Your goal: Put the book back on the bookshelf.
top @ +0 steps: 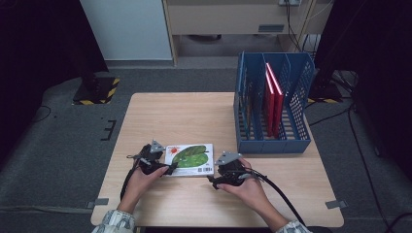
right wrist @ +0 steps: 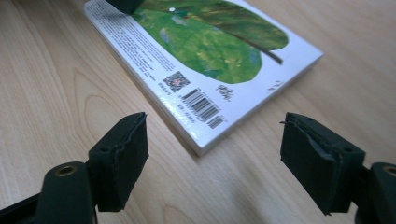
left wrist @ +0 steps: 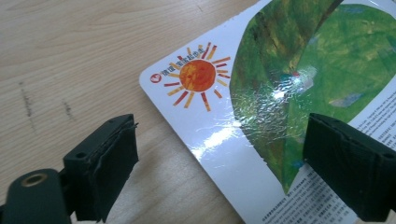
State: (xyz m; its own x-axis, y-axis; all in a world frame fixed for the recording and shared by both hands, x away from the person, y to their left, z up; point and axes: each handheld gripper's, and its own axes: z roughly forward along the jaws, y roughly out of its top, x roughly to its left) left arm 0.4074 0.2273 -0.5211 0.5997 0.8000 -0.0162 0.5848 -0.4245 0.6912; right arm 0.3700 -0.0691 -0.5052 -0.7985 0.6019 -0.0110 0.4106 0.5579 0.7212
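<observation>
A white book with a green leaf, an orange sun and a barcode on its cover lies flat on the wooden table, near the front. My left gripper is at the book's left end. In the left gripper view the left gripper is open, one pad over bare wood and the other over the cover of the book. My right gripper is open just off the barcode corner. The book's corner points into the gap between the right gripper's pads, without touching them.
A blue slotted file rack stands at the table's right rear, holding two upright red books and other thin items. The person's hands and forearms come in from the front edge. Bare wood lies behind the book.
</observation>
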